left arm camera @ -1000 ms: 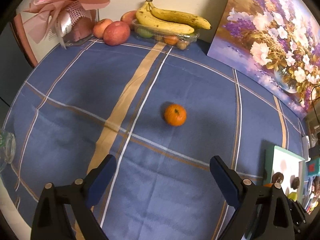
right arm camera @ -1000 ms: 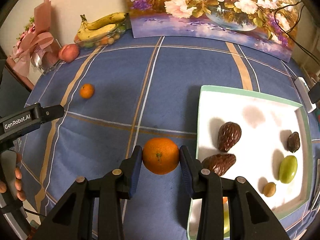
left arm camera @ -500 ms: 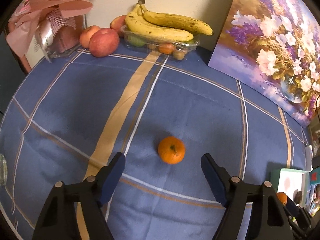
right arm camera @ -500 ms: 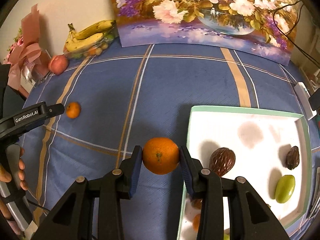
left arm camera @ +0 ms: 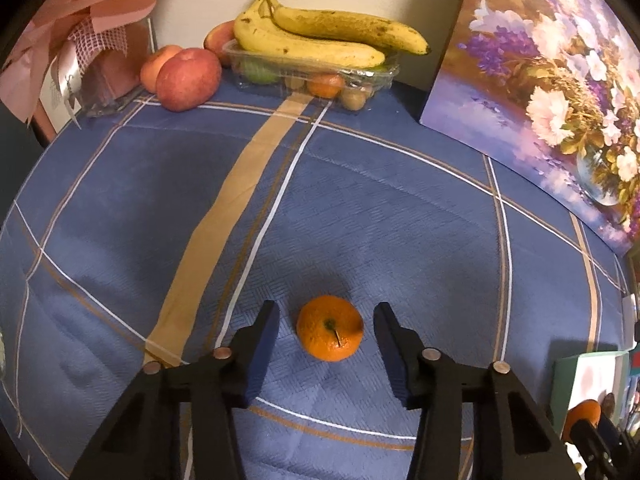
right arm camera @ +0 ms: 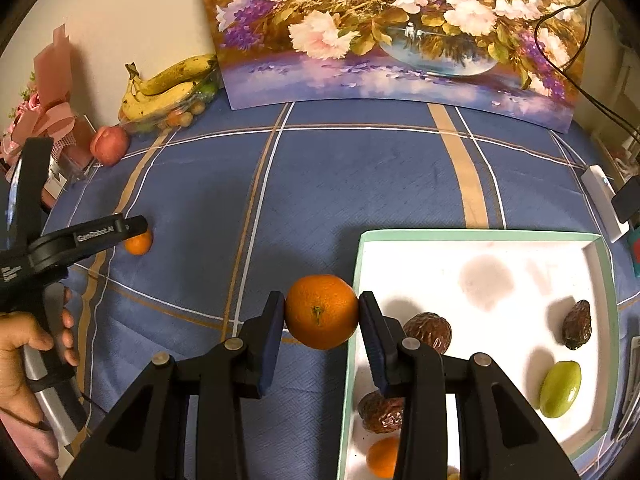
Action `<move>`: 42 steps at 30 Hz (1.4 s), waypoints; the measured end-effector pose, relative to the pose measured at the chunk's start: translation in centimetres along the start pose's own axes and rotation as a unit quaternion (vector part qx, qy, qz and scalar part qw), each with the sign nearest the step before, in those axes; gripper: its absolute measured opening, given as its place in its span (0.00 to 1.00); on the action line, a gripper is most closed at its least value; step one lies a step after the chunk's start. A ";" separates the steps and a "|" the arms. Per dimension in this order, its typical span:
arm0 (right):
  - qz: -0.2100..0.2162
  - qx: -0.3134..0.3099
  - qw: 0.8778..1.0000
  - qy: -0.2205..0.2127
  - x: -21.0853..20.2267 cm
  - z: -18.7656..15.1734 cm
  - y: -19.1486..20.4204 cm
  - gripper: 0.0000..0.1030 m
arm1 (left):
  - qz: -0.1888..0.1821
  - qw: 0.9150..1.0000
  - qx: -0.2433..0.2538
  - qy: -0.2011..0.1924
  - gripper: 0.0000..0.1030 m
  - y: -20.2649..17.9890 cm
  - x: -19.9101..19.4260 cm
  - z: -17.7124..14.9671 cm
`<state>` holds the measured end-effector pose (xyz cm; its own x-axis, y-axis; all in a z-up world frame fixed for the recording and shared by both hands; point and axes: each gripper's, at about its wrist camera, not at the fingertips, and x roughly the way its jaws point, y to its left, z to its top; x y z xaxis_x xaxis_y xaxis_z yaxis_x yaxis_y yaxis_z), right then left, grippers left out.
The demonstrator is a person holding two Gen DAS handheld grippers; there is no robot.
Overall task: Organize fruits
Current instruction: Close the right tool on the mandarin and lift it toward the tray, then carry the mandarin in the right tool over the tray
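A small mandarin (left arm camera: pixel 330 328) lies on the blue checked cloth between the jaws of my left gripper (left arm camera: pixel 326 326). The jaws are closing and a narrow gap shows on each side of the fruit. The same mandarin (right arm camera: pixel 138 242) appears at the left of the right wrist view, partly behind the left gripper's finger (right arm camera: pixel 104 234). My right gripper (right arm camera: pixel 321 314) is shut on a larger orange (right arm camera: pixel 321 311), held above the cloth at the left rim of the white tray (right arm camera: pixel 476 236). The tray holds dark wrinkled fruits (right arm camera: pixel 427 330), a green fruit (right arm camera: pixel 560 388) and a small orange fruit (right arm camera: pixel 382 458).
At the back, bananas (left arm camera: pixel 320 38) lie on a clear punnet of small fruits, with apples (left arm camera: pixel 188 78) and a pink wrapped bouquet (left arm camera: pixel 88 20) to their left. A flower painting (right arm camera: pixel 396 28) leans against the wall. A person's hand (right arm camera: pixel 24 356) grips the left tool. Cables and a white device (right arm camera: pixel 604 200) sit at the right edge.
The left gripper moved forward and down onto the small mandarin and its jaws narrowed around it. The right gripper carried the orange left, off the tray's middle to its left rim.
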<state>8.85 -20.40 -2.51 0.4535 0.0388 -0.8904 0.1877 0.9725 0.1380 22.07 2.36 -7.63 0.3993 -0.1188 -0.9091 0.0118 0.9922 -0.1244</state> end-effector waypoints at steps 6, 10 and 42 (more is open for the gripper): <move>0.001 0.002 1.000 -0.002 -0.2 0.1 -0.1 0.38 | -0.011 1.000 -0.008 0.008 0.37 0.1 0.5 -0.1; 0.000 0.003 1.000 -0.001 -0.2 0.1 -0.1 0.38 | -0.013 1.000 -0.014 0.016 0.35 0.1 0.3 0.0; -0.023 0.031 0.999 -0.034 -7.4 -3.1 -4.8 0.38 | -0.065 0.997 0.037 -0.012 0.35 -5.0 -11.0 -5.9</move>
<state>1.95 -24.68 2.05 0.4999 -0.0234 -0.8657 0.2626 0.9567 0.1259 12.25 -1.49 0.61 0.4110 -0.2470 -0.8775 0.1327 0.9685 -0.2105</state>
